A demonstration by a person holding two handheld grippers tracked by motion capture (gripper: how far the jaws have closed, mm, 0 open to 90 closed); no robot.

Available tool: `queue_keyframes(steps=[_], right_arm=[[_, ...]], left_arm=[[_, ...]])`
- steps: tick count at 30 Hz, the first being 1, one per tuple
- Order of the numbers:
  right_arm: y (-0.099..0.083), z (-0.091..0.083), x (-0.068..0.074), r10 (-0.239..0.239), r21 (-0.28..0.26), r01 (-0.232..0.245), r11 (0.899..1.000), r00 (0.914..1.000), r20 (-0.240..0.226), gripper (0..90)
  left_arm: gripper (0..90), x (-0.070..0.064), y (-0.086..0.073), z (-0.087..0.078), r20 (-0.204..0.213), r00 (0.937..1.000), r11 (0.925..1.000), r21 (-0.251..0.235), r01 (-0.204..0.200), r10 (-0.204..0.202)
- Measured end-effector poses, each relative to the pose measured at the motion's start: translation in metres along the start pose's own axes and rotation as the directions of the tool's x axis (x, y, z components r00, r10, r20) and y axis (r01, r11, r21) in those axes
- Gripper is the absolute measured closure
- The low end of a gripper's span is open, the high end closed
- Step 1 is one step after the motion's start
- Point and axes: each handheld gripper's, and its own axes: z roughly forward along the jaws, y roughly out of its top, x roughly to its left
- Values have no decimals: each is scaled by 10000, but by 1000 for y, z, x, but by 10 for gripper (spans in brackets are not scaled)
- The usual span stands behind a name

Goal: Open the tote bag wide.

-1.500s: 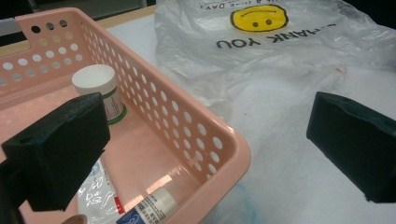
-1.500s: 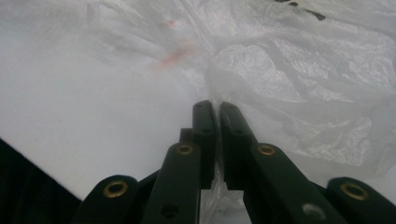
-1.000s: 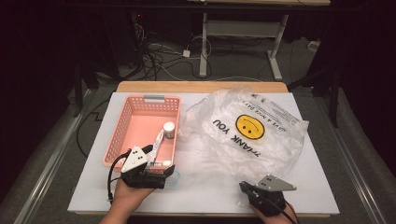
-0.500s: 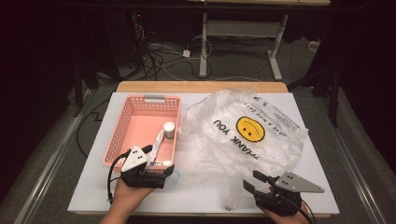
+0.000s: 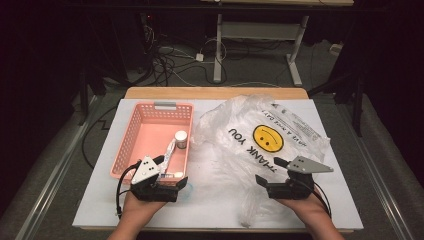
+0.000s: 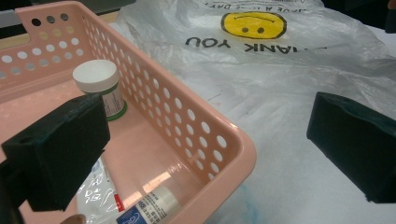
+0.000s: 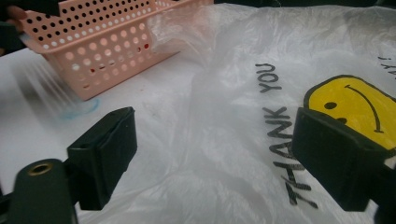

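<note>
Both tongs are spread — the right gripper (image 5: 276, 175) has been moved onto the plastic bag (image 5: 260, 135), the left gripper (image 5: 172, 176) kept at the pink basket's (image 5: 131, 145) near corner; white desk (image 5: 210, 210), dark room.

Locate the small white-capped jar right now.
In the high view, the small white-capped jar stands upright inside the pink perforated plastic basket at table left, near its right wall, beside the plastic bag.

A faint blue smudge (image 7: 77, 109) marks the white surface (image 5: 220, 210) just beside the left gripper (image 5: 172, 171). Far beyond it, cables (image 5: 170, 65) tangle around a desk frame (image 5: 218, 50).
</note>
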Motion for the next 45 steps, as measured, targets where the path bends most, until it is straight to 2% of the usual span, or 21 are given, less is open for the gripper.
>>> queue_keyframes(steps=[1,2,3,12,17,20,21,25,28,29,30,31,34,35,36,38,41,42,43,45], right_arm=[[0,0,0,0,0,0,10000,10000,0,48],[4,11,-3,-36,247,37,9997,10000,-13,10],[5,14,-3,-28,295,29,9996,10000,-5,0],[23,45,-4,-544,649,553,9964,9984,-169,5],[32,63,-10,-612,1008,630,9929,9979,-216,62],[35,73,-12,-480,1219,519,9912,9982,-352,115],[38,78,-12,-316,1305,386,9907,9980,-554,138],[44,86,-10,-401,1586,511,9860,9966,-716,179],[44,95,-8,-797,2066,935,9739,9941,-742,271],[40,103,-8,-752,2487,977,9636,9923,-984,310],[38,106,-7,-723,2638,970,9597,9922,-1016,334],[38,106,-7,-723,2638,970,9597,9922,-1016,334],[33,113,-4,-1062,2987,1372,9444,9874,-1176,366],[30,116,-1,-1359,3119,1687,9350,9829,-1243,386],[30,116,-1,-1359,3119,1687,9350,9829,-1243,386],[26,120,-1,-1287,3426,1617,9255,9847,-1171,418],[21,124,-2,-1524,3614,1829,9143,9820,-1112,474],[21,124,-2,-1524,3614,1829,9143,9820,-1112,474],[19,125,-2,-1579,3737,1848,9089,9822,-1015,515],[17,124,-3,-1637,3578,1863,9150,9821,-929,592]], left_arm=[[0,0,0,0,-15,10000,10000,7,6,-6],[0,1,-1,0,-21,10000,10000,3,22,-22],[0,1,-1,-1,-30,10000,10000,3,21,-21],[0,0,-1,-2,-55,10000,10000,18,20,-20],[0,1,-1,-2,-40,10000,10000,22,4,-4],[0,1,-2,-1,-24,10000,10000,40,23,-23],[0,1,-2,-1,-24,10000,10000,43,24,-24],[0,0,-1,-1,24,10000,10000,-34,79,-79],[0,-1,-1,-2,31,10000,10000,-59,39,-39],[0,-1,0,-2,35,10000,10000,-64,39,-39],[0,-1,0,-2,37,10000,10000,-64,37,-37],[0,-1,0,-2,42,10000,10000,-64,45,-44],[0,-1,-1,-2,45,10000,10000,-60,47,-46],[0,0,-1,-2,46,10000,10000,-53,52,-52],[0,0,-1,-2,51,10000,10000,-48,60,-60],[0,0,-1,-2,51,10000,10000,-44,65,-65],[0,0,-1,-2,68,10000,10000,-51,55,-55],[0,0,-1,-2,68,10000,10000,-52,48,-48],[0,0,-1,-2,67,10000,10000,-45,44,-44],[0,0,-1,-2,78,10000,10000,-44,40,-40]])
